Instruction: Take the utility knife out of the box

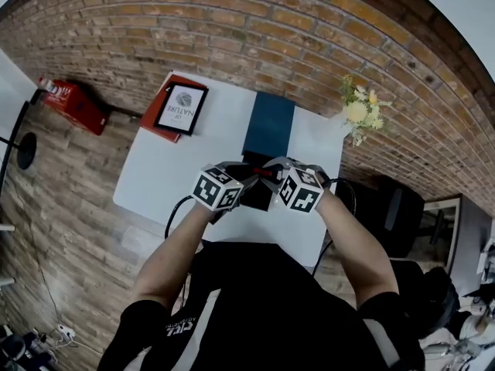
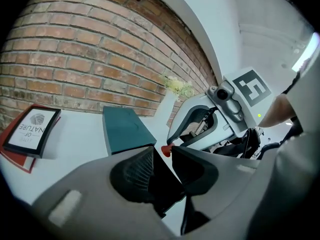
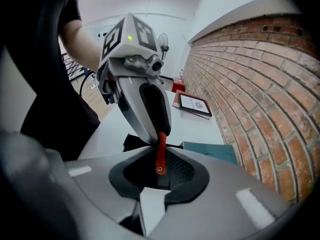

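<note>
On the bench: we see a black box (image 1: 259,197) near the front of the white bench (image 1: 155,184). A teal piece (image 1: 269,126), perhaps its lid, lies just behind the box.
Utility knife: the red utility knife (image 3: 160,151) is up over the box and not inside it, as far as we can judge. The end with the small hole is nearest to the right gripper's camera. The other end reaches toward the left tongs.
Right tongs: the right tongs (image 3: 161,160) are clamped on the knife, close to the end with the hole.
Left tongs: the left tongs (image 2: 164,164) stand apart and press on nothing. A dark shape shows low between them, and we cannot tell if it is the box.
Stage: we judge that the knife is lifted out but not yet put down.
Risk of slipping: the hold is on a thin body and near one end. A quick turn of the wrist may make the knife swing or slide out and drop.
Risk of collision: the far end is just beside the left tongs. A careless move of either hand may knock it loose.
Risk for the box: nothing holds the box. If the knife catches its rim, the box may be dragged or tipped.
Blade: we cannot tell whether it is out, so we keep it away from the arms.
</note>
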A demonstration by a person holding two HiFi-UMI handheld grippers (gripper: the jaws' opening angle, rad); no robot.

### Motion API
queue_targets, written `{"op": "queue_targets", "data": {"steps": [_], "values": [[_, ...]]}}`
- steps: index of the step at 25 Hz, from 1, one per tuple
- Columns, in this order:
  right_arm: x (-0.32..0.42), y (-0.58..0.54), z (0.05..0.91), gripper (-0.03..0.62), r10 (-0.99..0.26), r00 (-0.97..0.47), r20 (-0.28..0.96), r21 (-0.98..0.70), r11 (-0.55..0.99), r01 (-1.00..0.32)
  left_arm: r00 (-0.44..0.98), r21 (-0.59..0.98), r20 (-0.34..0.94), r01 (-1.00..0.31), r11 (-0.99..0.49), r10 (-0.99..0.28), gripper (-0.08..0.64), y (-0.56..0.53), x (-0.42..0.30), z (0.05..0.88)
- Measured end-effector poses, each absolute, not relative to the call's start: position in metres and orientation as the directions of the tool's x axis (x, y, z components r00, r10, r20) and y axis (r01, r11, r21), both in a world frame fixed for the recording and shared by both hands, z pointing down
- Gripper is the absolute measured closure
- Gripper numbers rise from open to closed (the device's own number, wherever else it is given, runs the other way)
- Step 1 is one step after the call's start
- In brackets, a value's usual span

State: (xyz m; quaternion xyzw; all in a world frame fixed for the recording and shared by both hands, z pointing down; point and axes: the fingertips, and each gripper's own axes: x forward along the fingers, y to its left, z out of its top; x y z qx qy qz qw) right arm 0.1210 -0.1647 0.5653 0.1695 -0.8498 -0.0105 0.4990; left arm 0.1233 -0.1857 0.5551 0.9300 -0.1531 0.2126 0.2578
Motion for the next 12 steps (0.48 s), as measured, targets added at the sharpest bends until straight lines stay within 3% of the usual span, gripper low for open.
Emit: {"op": "queue_targets", "data": {"steps": [9, 12], "values": [[0.129, -0.162, 0.555, 0.538, -0.333, -0.475, 0.814, 0.224, 0.936, -0.273, 0.9, 0.489, 0.416, -0.343, -0.802, -0.131, 0.449, -0.183, 0.133, 0.546], [0.127, -0.162, 0.552, 0.538, -0.343, -0.489, 0.802, 0.236, 0.934, -0.267, 0.909, 0.483, 0.398, -0.321, -0.815, -0.122, 0.487, -0.181, 0.133, 0.54]]}}
